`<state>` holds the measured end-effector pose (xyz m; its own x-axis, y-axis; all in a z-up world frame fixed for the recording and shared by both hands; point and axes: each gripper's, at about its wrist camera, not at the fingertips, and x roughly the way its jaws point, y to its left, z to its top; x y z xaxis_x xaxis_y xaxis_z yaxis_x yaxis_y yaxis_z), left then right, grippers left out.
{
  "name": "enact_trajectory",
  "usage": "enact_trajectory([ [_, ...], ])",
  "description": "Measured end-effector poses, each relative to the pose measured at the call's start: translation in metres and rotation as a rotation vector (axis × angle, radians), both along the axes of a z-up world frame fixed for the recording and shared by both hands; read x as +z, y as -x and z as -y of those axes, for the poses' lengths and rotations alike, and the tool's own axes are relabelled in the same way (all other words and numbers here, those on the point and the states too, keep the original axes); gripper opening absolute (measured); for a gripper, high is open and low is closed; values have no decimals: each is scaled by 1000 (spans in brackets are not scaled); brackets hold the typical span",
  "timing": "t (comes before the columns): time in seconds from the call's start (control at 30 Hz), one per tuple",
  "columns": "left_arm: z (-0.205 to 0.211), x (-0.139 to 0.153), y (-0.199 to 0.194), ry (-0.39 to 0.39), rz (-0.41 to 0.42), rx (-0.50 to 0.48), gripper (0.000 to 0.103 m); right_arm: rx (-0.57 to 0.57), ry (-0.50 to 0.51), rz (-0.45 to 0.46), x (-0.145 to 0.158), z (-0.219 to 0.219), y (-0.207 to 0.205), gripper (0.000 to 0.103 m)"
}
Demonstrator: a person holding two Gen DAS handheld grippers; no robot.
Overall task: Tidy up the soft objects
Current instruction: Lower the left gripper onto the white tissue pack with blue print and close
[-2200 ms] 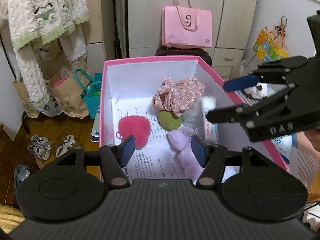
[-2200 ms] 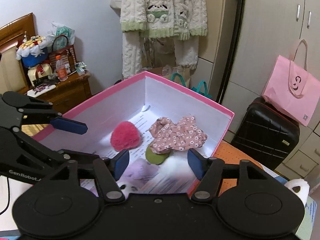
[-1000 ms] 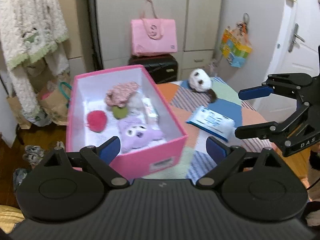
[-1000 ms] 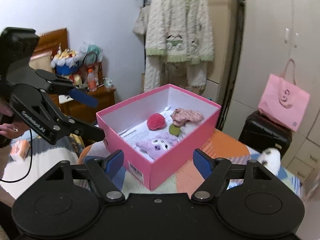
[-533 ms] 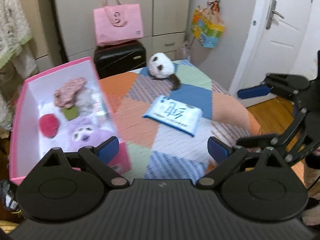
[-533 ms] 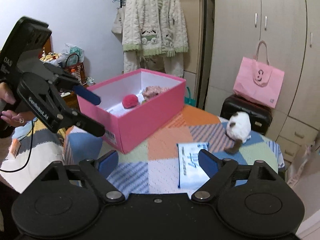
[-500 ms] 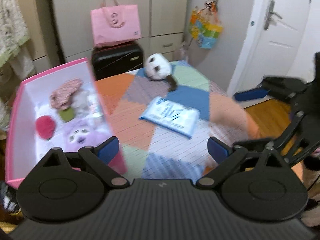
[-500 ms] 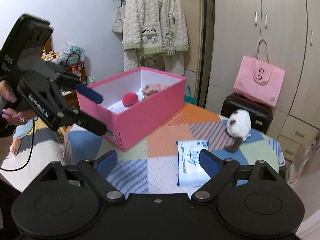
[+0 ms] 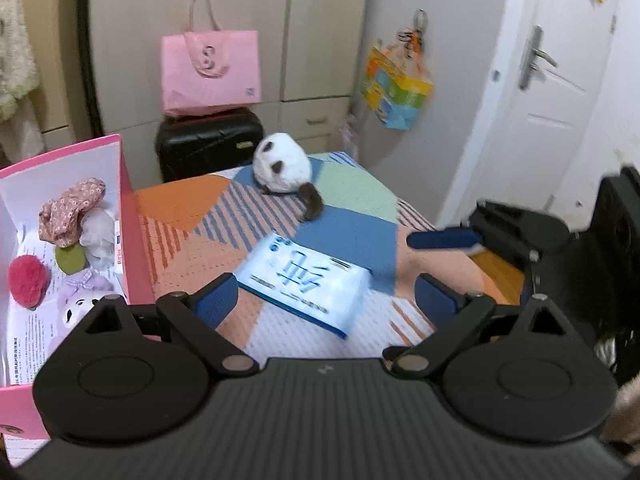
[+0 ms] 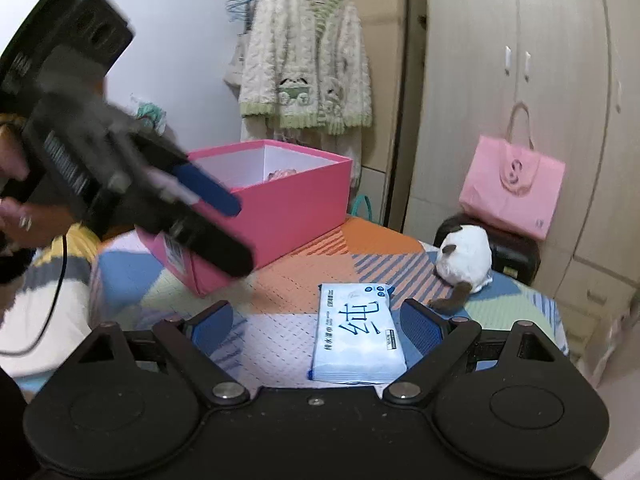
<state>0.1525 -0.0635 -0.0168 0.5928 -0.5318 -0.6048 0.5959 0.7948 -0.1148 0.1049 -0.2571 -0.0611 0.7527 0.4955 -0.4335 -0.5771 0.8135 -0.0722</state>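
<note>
A pink box [image 9: 132, 240] [image 10: 280, 216] stands on the patchwork table. It holds a floral cloth [image 9: 70, 210], a red pompom [image 9: 28, 282], a green ball [image 9: 68, 260], a purple plush [image 9: 78, 302] and a white soft item [image 9: 98, 236]. A blue-white tissue pack [image 9: 304, 276] [image 10: 358, 338] lies mid-table. A white and brown plush [image 9: 284, 170] [image 10: 466, 260] lies at the far edge. My left gripper [image 9: 326, 300] is open and empty just before the pack. My right gripper [image 10: 316, 328] is open and empty over the pack's near end.
A black suitcase [image 9: 208, 144] with a pink bag [image 9: 210, 72] on it stands behind the table by the wardrobe. A cream cardigan [image 10: 308, 72] hangs behind the box. A door [image 9: 560, 92] is at the right.
Both grippers have pulled back out of the pink box and swung right toward the tissue pack and the plush. Both jaws have opened wider.
</note>
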Motion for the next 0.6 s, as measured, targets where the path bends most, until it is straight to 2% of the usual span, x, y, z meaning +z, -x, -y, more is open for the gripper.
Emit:
enact_trajectory([
  [0.07, 5, -11, -7, 8, -8, 18, 96, -7, 7, 13, -15, 0, -7, 93],
  [0.2, 10, -35, -26, 43, -91, 43, 96, -41, -33, -58, -30, 2, -29, 93],
  [0.37, 11, -61, -45, 76, -138, 143, 94, -115, 23, -54, -37, -3, -49, 93],
  [0.53, 18, -78, -56, 95, -170, 158, 92, -90, 32, -112, -41, -4, -66, 93],
  [0.6, 21, -85, -59, 88, -170, 173, 86, -84, 51, -129, -44, -7, -72, 93],
])
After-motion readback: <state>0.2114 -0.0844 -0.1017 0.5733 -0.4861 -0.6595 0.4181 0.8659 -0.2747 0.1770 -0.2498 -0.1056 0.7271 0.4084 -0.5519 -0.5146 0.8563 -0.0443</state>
